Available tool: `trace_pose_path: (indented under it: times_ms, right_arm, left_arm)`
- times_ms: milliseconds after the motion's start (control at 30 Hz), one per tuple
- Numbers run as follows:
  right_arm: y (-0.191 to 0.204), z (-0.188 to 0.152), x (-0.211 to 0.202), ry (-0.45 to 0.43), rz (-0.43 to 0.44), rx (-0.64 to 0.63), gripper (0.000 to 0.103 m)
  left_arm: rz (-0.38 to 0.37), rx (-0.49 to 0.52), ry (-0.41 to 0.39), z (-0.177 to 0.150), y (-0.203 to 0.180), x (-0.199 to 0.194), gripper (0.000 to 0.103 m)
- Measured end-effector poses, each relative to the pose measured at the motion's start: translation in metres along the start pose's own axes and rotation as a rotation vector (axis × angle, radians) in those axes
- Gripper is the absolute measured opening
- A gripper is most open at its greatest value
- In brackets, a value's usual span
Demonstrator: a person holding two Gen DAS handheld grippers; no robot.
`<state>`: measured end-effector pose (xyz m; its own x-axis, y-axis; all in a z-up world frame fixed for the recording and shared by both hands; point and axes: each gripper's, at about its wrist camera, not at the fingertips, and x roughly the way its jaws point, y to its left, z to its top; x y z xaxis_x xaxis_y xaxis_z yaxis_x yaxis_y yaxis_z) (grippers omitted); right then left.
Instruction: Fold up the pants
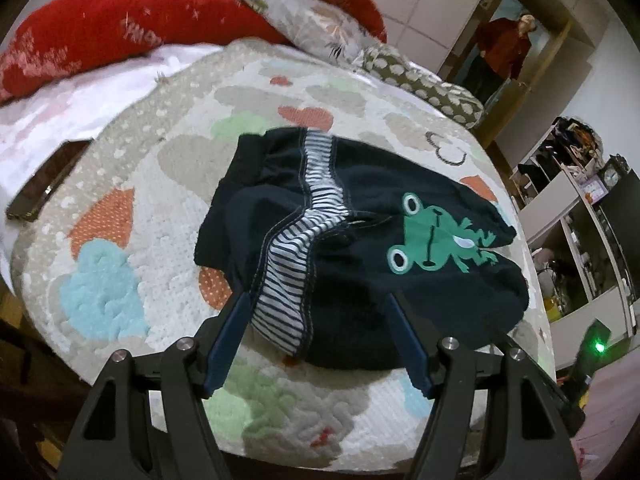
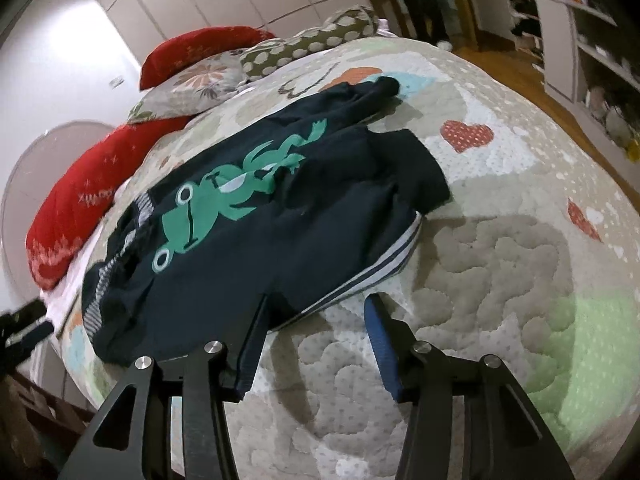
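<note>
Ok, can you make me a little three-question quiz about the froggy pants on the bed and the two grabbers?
1. True or false: the pants lie on the quilt, and no gripper pinches them.
2. Which animal is printed on the pants? A) duck B) frog C) cat
3. Fill in: both the left gripper and the right gripper have their jaws ____.

Key:
1. True. The fabric lies loose at both grippers.
2. B, a green frog.
3. Open.
</note>
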<state>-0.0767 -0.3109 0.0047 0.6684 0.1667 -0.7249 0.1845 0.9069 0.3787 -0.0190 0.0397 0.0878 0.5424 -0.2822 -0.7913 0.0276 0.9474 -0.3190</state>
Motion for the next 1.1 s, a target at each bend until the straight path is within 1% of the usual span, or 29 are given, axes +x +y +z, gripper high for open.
trace_pose_path:
  times_ms: [67,133,200,267,300,367,400,467,533,567,633,700,733,800,833,867,900,933,967,1000,1100]
  right_arm:
    - [0.006,0.005,-0.005,0.016,0.002,-0.041,0.053]
    - [0.012,0.018,-0.019,-0.003,0.037,-0.083,0.053]
    - [0.021,0.044,-0.030,-0.034,0.044,-0.149,0.054]
    - [0.032,0.078,-0.027,-0.038,0.041,-0.231,0.062]
    - [0.037,0.097,-0.020,-0.027,0.039,-0.269,0.065]
    - [0.049,0.130,0.004,0.005,0.037,-0.350,0.066]
    - [0.054,0.148,0.022,0.022,0.010,-0.400,0.066]
    - [0.061,0.178,0.063,0.085,-0.027,-0.463,0.066]
    - [0.063,0.200,0.095,0.122,-0.040,-0.479,0.066]
    - [0.064,0.210,0.111,0.138,-0.038,-0.484,0.066]
    - [0.066,0.222,0.138,0.170,-0.042,-0.511,0.066]
    - [0.070,0.227,0.159,0.189,-0.046,-0.560,0.066]
    - [0.072,0.226,0.170,0.215,-0.043,-0.585,0.066]
    - [0.073,0.223,0.191,0.254,-0.076,-0.635,0.066]
    - [0.073,0.221,0.199,0.270,-0.079,-0.653,0.066]
    - [0.072,0.220,0.203,0.272,-0.075,-0.661,0.066]
    - [0.072,0.220,0.203,0.268,-0.068,-0.650,0.064]
    - [0.072,0.222,0.202,0.277,-0.044,-0.627,0.037]
    - [0.070,0.223,0.199,0.293,0.007,-0.590,0.005]
    - [0.070,0.223,0.196,0.301,0.037,-0.563,0.005]
    - [0.076,0.220,0.177,0.255,0.035,-0.565,0.005]
  left_arm:
    - [-0.012,-0.012,0.014,0.012,0.007,0.007,0.069]
    - [-0.019,-0.004,0.025,0.030,0.011,0.015,0.069]
    - [-0.030,0.055,0.060,0.060,0.009,0.033,0.074]
    - [-0.024,0.131,0.087,0.086,0.000,0.053,0.074]
    - [-0.019,0.179,0.098,0.097,-0.005,0.065,0.074]
    - [0.028,0.266,0.127,0.121,-0.015,0.096,0.074]
    - [0.032,0.290,0.140,0.130,-0.019,0.109,0.074]
    - [-0.019,0.332,0.203,0.148,-0.027,0.140,0.074]
    - [-0.036,0.355,0.216,0.157,-0.030,0.155,0.074]
    - [-0.027,0.389,0.230,0.159,-0.034,0.166,0.074]
    - [0.002,0.453,0.249,0.161,-0.039,0.185,0.074]
    - [0.021,0.506,0.289,0.159,-0.045,0.202,0.074]
    - [0.036,0.526,0.304,0.159,-0.048,0.209,0.075]
    - [0.043,0.537,0.321,0.161,-0.053,0.215,0.075]
    - [0.048,0.534,0.327,0.162,-0.054,0.215,0.070]
    - [0.034,0.532,0.321,0.163,-0.056,0.212,0.044]
    - [0.033,0.536,0.306,0.163,-0.056,0.207,0.021]
    - [0.041,0.535,0.299,0.163,-0.057,0.205,0.011]
    - [0.034,0.522,0.296,0.164,-0.055,0.201,0.008]
    - [0.029,0.506,0.283,0.163,-0.054,0.196,0.007]
    - [0.013,0.471,0.226,0.162,-0.052,0.173,0.006]
